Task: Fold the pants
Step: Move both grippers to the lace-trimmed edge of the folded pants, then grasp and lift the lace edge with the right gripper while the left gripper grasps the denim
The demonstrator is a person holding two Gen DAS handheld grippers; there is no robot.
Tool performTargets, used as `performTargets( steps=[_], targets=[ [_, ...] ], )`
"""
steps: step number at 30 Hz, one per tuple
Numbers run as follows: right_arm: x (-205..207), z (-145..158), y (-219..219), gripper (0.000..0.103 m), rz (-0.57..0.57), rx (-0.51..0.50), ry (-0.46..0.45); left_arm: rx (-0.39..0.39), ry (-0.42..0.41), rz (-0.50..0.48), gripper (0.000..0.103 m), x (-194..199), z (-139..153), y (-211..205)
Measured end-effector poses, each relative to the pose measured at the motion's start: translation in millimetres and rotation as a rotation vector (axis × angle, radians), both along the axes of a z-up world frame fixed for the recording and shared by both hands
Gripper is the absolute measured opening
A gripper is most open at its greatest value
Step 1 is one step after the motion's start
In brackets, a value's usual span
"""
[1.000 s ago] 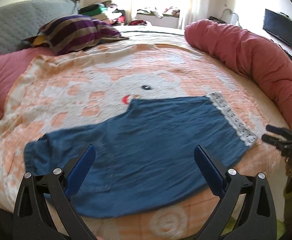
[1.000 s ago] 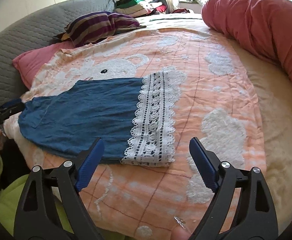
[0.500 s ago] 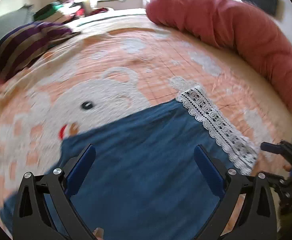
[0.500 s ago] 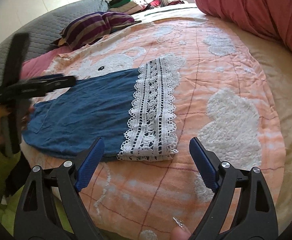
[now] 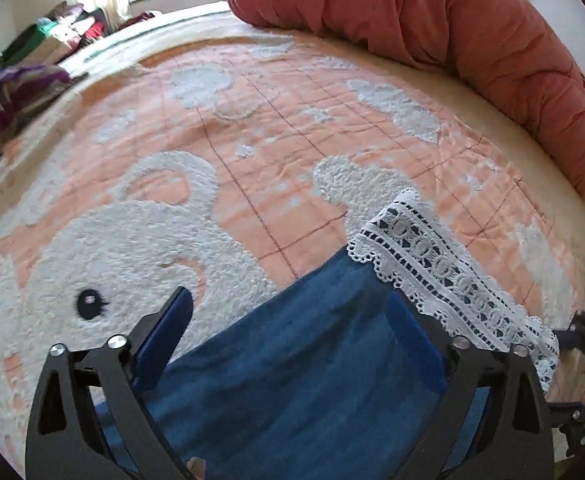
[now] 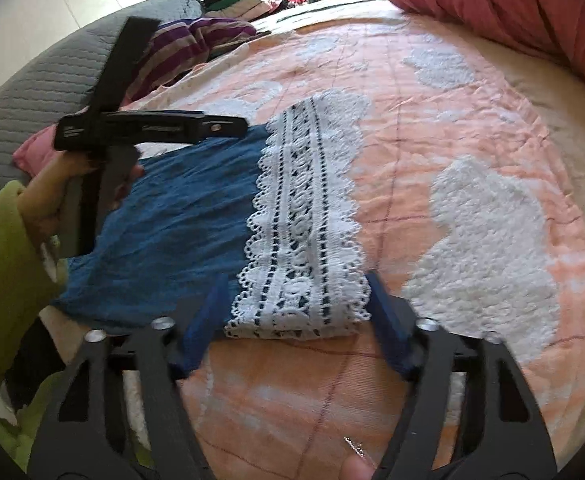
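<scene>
The blue pants (image 6: 180,220) lie flat on the peach blanket (image 6: 432,120), lace cuff (image 6: 304,248) nearest the right gripper (image 6: 292,320), left gripper (image 5: 292,312) over the far edge, both spread wide and empty, seemingly reaching to pinch the cuff corners next.

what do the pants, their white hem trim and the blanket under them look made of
Pants: soft matte blue woven cloth, probably cotton or linen; it shows fine creases. Hem trim: white openwork lace with scalloped edges, the blue showing through its holes. Blanket: peach quilted fabric with stitched grid lines and raised white fleecy patches.
</scene>
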State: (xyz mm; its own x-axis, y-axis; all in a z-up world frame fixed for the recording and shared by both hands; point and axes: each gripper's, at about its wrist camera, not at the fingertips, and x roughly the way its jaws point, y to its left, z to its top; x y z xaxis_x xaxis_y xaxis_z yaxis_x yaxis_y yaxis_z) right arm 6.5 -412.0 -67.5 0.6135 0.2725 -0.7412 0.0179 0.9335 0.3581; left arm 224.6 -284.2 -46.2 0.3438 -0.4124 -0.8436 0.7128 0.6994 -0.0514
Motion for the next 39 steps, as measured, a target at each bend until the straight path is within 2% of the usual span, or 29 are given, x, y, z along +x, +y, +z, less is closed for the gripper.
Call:
performTargets(
  steps=[2, 4, 7, 8, 9, 10, 11, 12, 15, 18, 23, 28, 34, 36, 39],
  targets=[
    [0.9, -0.5, 1.4, 0.057, 0.009, 0.014, -0.006, -0.021, 0.056, -0.010, 0.072, 6.7, -8.8, -2.9],
    [4.5, -4.1, -0.1, 0.057, 0.010, 0.043, -0.002, -0.058, 0.119, -0.019, 0.072, 10.6, -16.3, -3.5],
    [9.3, -7.1, -1.0, 0.056, 0.016, 0.087, -0.009, -0.100, 0.142, -0.040, 0.072, 7.5, -21.3, -7.2],
    [10.4, -7.3, 0.1, 0.049, 0.023, 0.092, -0.010, -0.087, 0.135, -0.043, 0.072, 5.4, -23.1, -9.3],
    [11.5, -7.0, 2.0, 0.045, 0.041, 0.105, -0.016, -0.070, 0.131, -0.042, 0.067, 4.2, -25.6, -13.2],
    [13.0, -7.7, 4.1, 0.036, 0.059, 0.127, -0.018, -0.060, 0.132, -0.039, 0.063, 2.9, -26.3, -15.5],
    [14.3, -8.6, 6.6, 0.036, 0.069, 0.139, -0.021, -0.061, 0.134, -0.039, 0.049, 1.7, -25.6, -16.9],
    [15.6, -9.9, 8.7, 0.034, 0.071, 0.142, -0.030, -0.075, 0.158, -0.051, 0.029, 0.1, -24.8, -19.3],
    [18.5, -10.8, 11.9, 0.029, 0.078, 0.173, -0.037, -0.045, 0.139, -0.054, 0.017, -10.3, -23.8, -26.2],
    [18.4, -2.0, 19.0, 0.027, 0.105, 0.166, -0.060, -0.062, 0.126, -0.043, 0.012, -13.4, -22.6, -23.2],
    [17.0, 20.7, 34.0, 0.027, 0.158, 0.131, -0.114, -0.206, 0.138, -0.002, 0.010, -14.6, -6.1, 3.5],
    [16.8, 48.1, 60.6, 0.027, 0.254, 0.092, -0.176, -0.313, 0.104, 0.057, 0.010, -19.2, 22.2, 45.1],
    [26.7, 65.5, 116.2, 0.027, 0.407, 0.045, -0.208, -0.320, 0.060, 0.160, 0.010, -23.4, 37.2, 107.4],
    [32.9, 65.4, 140.4, 0.027, 0.464, 0.013, -0.200, -0.322, 0.064, 0.197, 0.011, -22.2, 34.6, 124.9],
    [39.9, 59.3, 176.5, 0.027, 0.539, -0.053, -0.172, -0.283, 0.048, 0.292, 0.016, -21.6, 22.5, 158.2]
  ],
)
